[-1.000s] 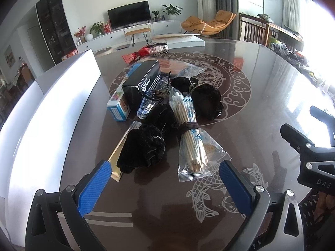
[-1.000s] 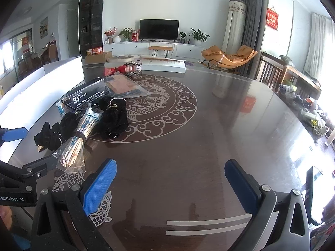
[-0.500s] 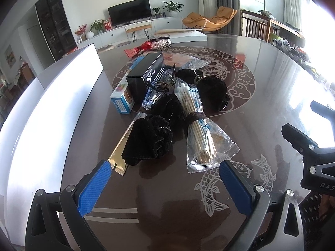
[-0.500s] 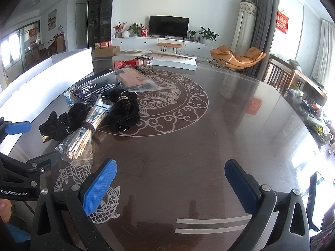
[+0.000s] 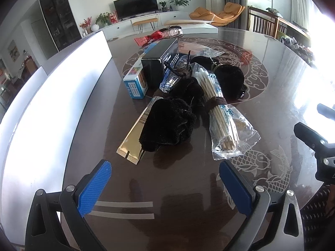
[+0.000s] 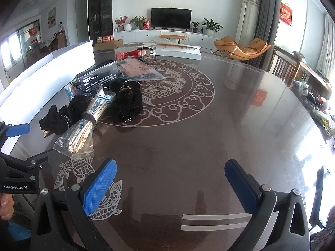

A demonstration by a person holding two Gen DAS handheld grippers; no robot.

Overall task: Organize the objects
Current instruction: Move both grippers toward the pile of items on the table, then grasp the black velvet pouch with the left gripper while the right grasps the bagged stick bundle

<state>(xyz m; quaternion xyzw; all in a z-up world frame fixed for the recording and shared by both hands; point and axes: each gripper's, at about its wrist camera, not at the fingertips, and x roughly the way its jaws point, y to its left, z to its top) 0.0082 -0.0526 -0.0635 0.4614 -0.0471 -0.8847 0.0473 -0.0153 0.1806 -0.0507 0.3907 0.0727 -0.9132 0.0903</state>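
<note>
objects: a pile of small items (image 5: 188,96) lies on the dark table (image 5: 282,87), centre of the left wrist frame and left-centre of the right wrist frame.
left gripper (image 5: 165,186): jaws wide apart, nothing between the blue pads; it sits at the bottom of the left wrist frame, above bare table.
pile relative to left gripper: directly ahead of the open jaws, near but apart from both pads.
nearest items: a black velvet pouch (image 5: 167,123) lies over a gold sachet (image 5: 136,133); the sachet's lower end points toward the left pad.
stick bundle: a clear bag of wooden sticks (image 5: 224,123), bound by a brown band, lies just beside the pouch; its open end points toward the right pad.
farther items: a black box (image 5: 159,62), a small blue and white box (image 5: 136,83) touching its side, and a second black pouch (image 5: 228,79), all in the upper centre of the left wrist frame.
right gripper (image 6: 170,185): jaws wide apart, empty, at the bottom of the right wrist frame over bare table.
pile relative to right gripper: up and to the left of the jaws, well apart; the stick bag (image 6: 81,136) is the closest item.
table edge: a white panel (image 5: 52,96) runs along the left side of the left wrist frame.
</note>
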